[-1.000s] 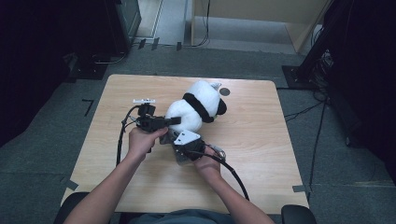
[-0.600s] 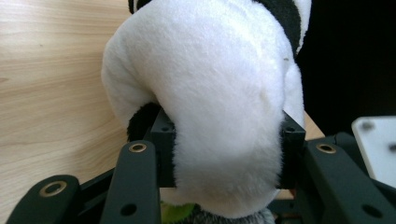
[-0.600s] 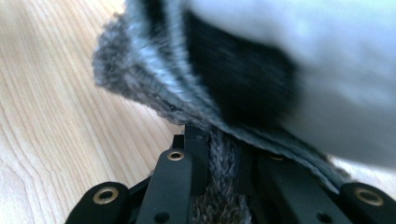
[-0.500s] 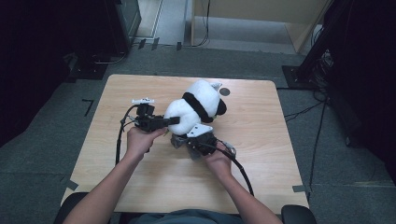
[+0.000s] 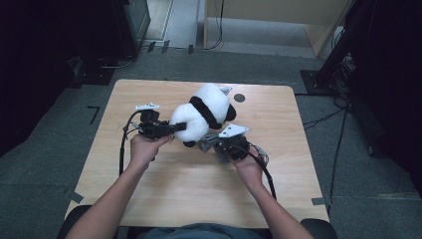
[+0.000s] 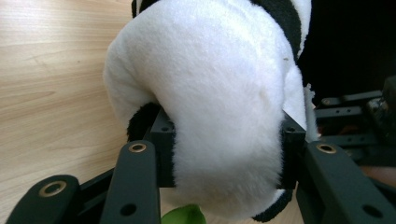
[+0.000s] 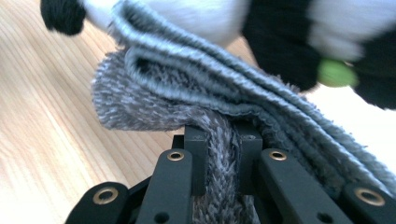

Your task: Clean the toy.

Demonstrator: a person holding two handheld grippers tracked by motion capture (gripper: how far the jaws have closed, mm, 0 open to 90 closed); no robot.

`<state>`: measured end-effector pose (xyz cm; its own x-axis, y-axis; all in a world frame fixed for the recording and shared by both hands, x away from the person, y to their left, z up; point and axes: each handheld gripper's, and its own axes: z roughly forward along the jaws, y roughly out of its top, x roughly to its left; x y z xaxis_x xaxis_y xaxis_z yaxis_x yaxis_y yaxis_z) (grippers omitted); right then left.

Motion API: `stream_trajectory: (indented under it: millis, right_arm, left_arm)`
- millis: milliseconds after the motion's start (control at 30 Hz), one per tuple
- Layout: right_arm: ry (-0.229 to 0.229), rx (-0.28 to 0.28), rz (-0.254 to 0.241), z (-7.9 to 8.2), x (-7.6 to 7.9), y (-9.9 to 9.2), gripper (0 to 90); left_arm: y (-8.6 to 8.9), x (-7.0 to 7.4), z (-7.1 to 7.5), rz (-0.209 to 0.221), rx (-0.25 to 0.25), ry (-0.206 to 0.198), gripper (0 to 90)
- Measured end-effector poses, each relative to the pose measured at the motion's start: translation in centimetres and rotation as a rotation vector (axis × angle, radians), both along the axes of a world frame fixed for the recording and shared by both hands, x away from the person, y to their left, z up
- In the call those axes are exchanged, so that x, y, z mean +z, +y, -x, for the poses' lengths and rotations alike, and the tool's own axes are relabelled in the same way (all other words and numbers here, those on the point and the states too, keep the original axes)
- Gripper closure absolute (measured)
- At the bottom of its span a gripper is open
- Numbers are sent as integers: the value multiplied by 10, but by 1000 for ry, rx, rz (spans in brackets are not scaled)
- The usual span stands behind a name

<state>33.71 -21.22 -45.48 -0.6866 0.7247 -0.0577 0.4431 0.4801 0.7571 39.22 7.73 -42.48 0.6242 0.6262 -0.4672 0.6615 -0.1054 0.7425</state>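
A black-and-white plush panda (image 5: 204,112) is held just above the wooden table (image 5: 164,189), near its middle. My left gripper (image 5: 180,127) comes in from the left and is shut on the panda's white rump (image 6: 224,107), the fur bulging between the jaws. My right gripper (image 5: 211,145) sits just right of and below the panda, shut on a folded grey fuzzy cloth (image 7: 196,98) that drapes out past the jaws. In the right gripper view the panda (image 7: 280,28) with a small green bit (image 7: 334,72) is right behind the cloth.
A small dark round mark (image 5: 239,97) sits on the table behind the panda. Black cables (image 5: 122,149) trail from both grippers toward the person. Dark equipment (image 5: 358,59) and cables stand on the floor to the right of the table.
My right gripper has moved to the right with the grey cloth in it, out from under the panda. The left gripper and the panda stay where they were.
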Motion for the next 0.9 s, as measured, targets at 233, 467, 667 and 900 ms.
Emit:
stream_trajectory:
  millis: [233,467,667,900]
  right_arm:
    - [47,-43,-74,-4,12,-22,802]
    - [75,-92,-95,-9,24,-45,796]
    - [83,-134,-105,-13,26,-68,793]
    - [96,-187,-93,-21,23,-94,790]
  left_arm:
    - [5,-2,-2,-34,10,-1,561]
    - [17,0,-6,-33,47,-11,561]
    - [35,3,-9,-60,103,-43,560]
    - [54,-2,-13,-94,151,-57,559]
